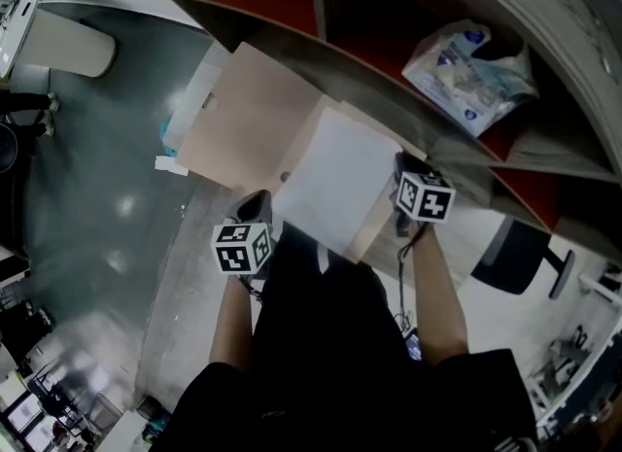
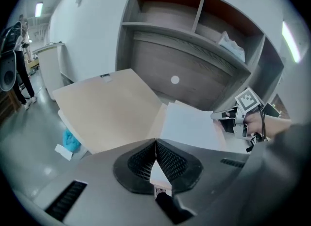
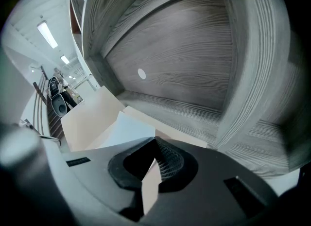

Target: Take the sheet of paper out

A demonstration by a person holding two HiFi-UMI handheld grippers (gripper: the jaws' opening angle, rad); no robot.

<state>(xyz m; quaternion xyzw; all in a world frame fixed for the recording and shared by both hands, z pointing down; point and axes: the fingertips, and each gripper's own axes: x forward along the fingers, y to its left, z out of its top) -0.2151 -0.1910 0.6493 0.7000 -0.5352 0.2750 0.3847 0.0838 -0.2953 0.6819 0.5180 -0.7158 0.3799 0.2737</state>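
Observation:
An open tan folder (image 1: 243, 115) is held in the air in front of the shelf unit, with a white sheet of paper (image 1: 335, 183) lying in it. My left gripper (image 1: 259, 209) is shut at the sheet's near left corner. In the left gripper view a white strip of paper (image 2: 158, 174) shows between the pads of the left gripper (image 2: 156, 145). My right gripper (image 1: 406, 172) is shut on the folder's right edge, and a tan strip (image 3: 149, 186) is pinched in the right gripper (image 3: 154, 146). The sheet (image 2: 192, 125) spreads between both grippers.
A grey wooden shelf unit (image 1: 389, 81) with red back panels stands right behind the folder. A plastic pack (image 1: 469, 66) lies in one compartment. A blue item (image 2: 71, 140) and a white scrap (image 1: 171, 165) lie on the floor at left. A chair (image 1: 518, 256) stands at right.

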